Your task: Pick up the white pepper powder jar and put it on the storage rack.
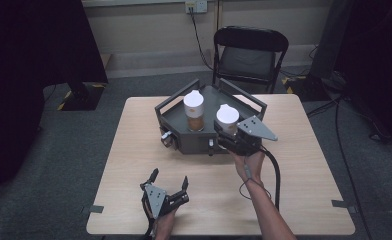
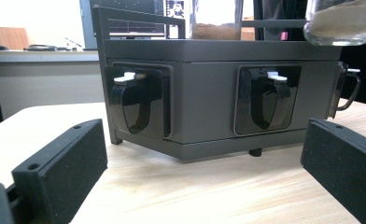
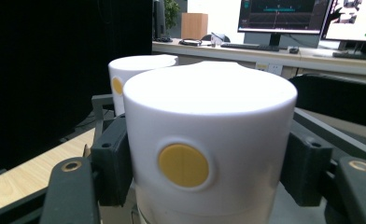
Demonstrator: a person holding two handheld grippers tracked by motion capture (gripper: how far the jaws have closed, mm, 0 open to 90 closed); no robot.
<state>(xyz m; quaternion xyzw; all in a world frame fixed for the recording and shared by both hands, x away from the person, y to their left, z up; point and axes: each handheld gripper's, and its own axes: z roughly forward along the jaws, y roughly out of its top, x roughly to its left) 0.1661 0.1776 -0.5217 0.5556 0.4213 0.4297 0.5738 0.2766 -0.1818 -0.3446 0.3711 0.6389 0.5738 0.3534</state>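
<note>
From above, your light wooden desk (image 1: pixel 134 165) stands on grey carpet, with a black folding chair (image 1: pixel 249 50) behind it and a wall socket (image 1: pixel 196 6) above that. A dark grey tray (image 1: pixel 174 117) sits at the desk's far middle; one white-lidded jar (image 1: pixel 194 105) stands in it, showing brown contents. Your right hand-held gripper (image 1: pixel 228 127) reaches over the tray's near edge, forearm stretched forward, pinching a second white-lidded jar (image 1: pixel 227 119). Your left hand-held gripper (image 1: pixel 170 179) rests near the desk's front edge, jaws spread, pointing toward the tray.

In the left gripper view, your left hand-held gripper (image 2: pixel 204 163) lies low over the desk (image 2: pixel 195 186), its black pads wide apart with nothing between them. The tray (image 2: pixel 209 93) faces you, two black latches with white tabs on its front; the held jar's (image 2: pixel 342 21) glass bottom hangs at the upper right.

In the right gripper view, your right hand-held gripper (image 3: pixel 209 163) presses both pads on the white lid (image 3: pixel 209 121), which bears a plain yellow dot. The other jar (image 3: pixel 134 77) stands just behind. Monitors (image 3: pixel 284 16) glow on a far counter; their writing is too small to read.
</note>
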